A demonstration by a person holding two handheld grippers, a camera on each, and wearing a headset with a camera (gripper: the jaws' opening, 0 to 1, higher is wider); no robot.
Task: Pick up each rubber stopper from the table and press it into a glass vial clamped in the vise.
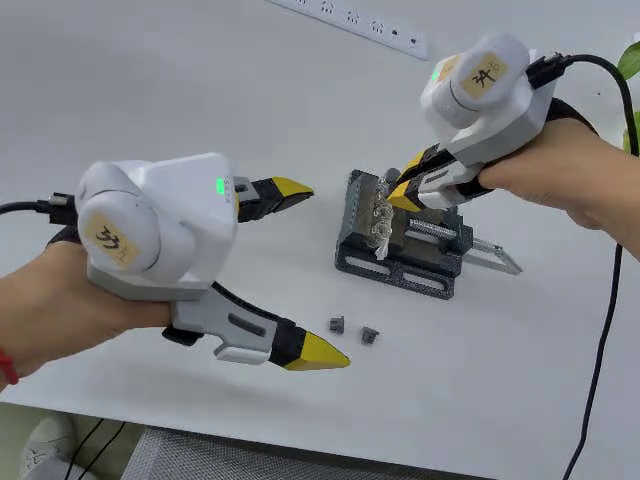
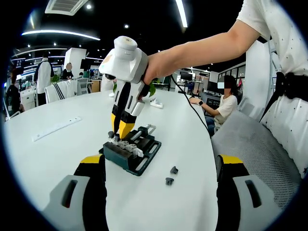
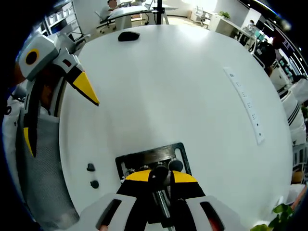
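The glass vials [image 1: 381,222] clamped in the vise [image 1: 400,262] blur into one glinting cluster under the right tool [image 1: 400,192], so their number cannot be told, and the tool's tips hide where they meet the glass. In the right gripper view that tool's jaws stand close together, pinching a dark stopper [image 3: 159,172] directly over the vise. Two loose stoppers [image 1: 336,324] lie side by side on the tabletop [image 1: 200,80] near the vise, and the left tool [image 1: 308,270] hovers close by, jaws spread wide, holding nothing.
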